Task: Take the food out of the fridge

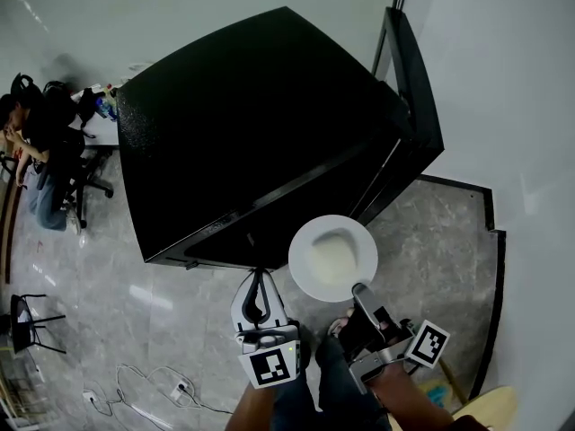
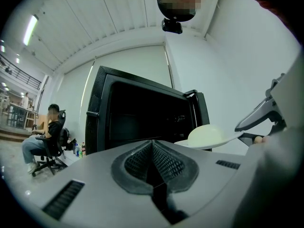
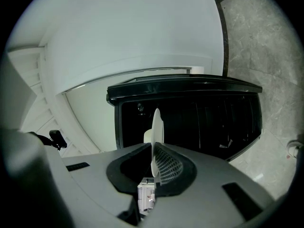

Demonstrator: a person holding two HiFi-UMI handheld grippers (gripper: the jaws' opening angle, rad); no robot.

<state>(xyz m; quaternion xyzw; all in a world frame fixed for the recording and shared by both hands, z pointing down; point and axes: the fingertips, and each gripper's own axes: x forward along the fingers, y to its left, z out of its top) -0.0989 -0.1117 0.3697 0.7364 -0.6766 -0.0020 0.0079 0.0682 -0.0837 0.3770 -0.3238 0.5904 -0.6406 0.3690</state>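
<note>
The right gripper [image 1: 362, 293] has its fingers pinched on the near rim of a round white plate [image 1: 304, 239] that carries a pale, domed mound of food [image 1: 332, 257]. The right gripper view shows that rim edge-on, clamped between the two pads. The plate rests on nothing. It hangs in the air just outside the front edge of the squat black fridge [image 1: 260, 124], above the grey stone floor [image 1: 135, 303]. Gripping at the rim keeps the fingers off the food, but it leaves all the weight ahead of them. The plate is held about level, most likely so the mound does not slide.

The left gripper [image 1: 259, 277] sits just beside the right one. Its fingers are pressed together with nothing between them, so it looks free to handle the door.

The fridge door [image 1: 413, 88] stands open at the fridge's right side, close to the white wall [image 1: 521, 106], which leaves little room to swing the plate that way. The way back toward the person looks open. Loose cables [image 1: 175, 389] lie on the floor at the lower left and could catch a backward step. A seated person [image 1: 31, 137] on an office chair is well apart at the far left.
</note>
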